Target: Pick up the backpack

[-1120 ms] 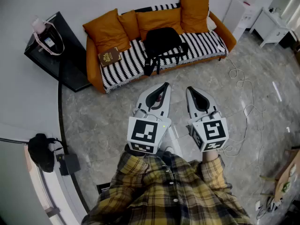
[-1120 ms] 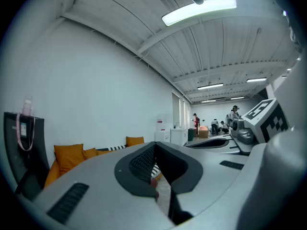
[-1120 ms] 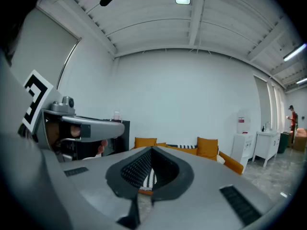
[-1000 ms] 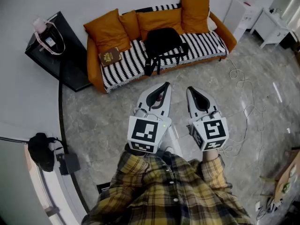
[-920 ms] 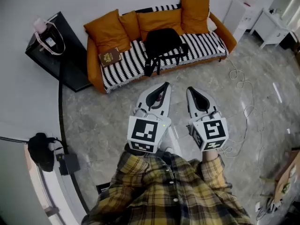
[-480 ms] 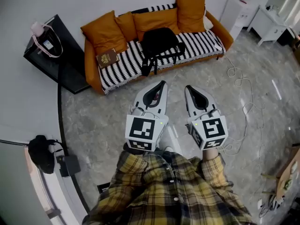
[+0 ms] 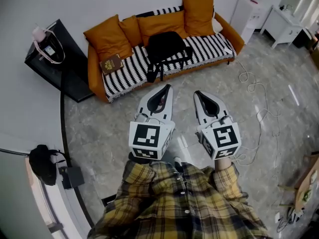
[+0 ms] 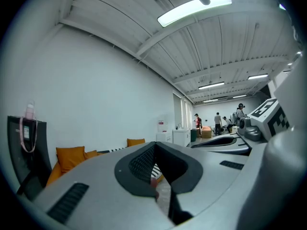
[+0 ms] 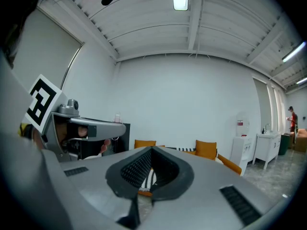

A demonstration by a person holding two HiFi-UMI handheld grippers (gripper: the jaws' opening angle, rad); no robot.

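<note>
**Black backpack is set on the sofa, both tools are held shut and well short of it**

The backpack (image 7: pixel 164 46) is propped on the seat of the orange sofa (image 7: pixel 93 76), on the striped cover (image 7: pixel 214 45). Its back is leaned against the orange cushions (image 7: pixel 158 23) at its 12 o'clock. That support is probably why it is kept upright rather than slumped flat. Its straps are let hang towards 6 o'clock over the front edge of the seat, which makes them the nearest part to be reached. A brown book (image 7: pixel 111 63) is laid on the cover at the backpack's 8 o'clock, near it but apart from it, so it need not be disturbed.

The left tool (image 7: pixel 166 87) and the right tool (image 7: pixel 197 93) are held side by side in front of the person's chest. Both are pointed towards 12 o'clock at the sofa, and a stretch of bare stone floor (image 7: pixel 114 118) is seen between them and it. In each gripper view the jaws are seen pressed together, with nothing caught between them. Only a strip of striped cover is seen through the gap behind the pads. The jaws are probably kept shut because nothing is within reach yet.

The step in hand is judged to be the approach, and the pickup itself is not yet begun. The jaws will have to be opened before a strap or the top handle can be taken. A loose white cable (image 7: pixel 253 89) is trailed over the floor at the right tool's 2 o'clock, clear of a straight path to the sofa.
</note>
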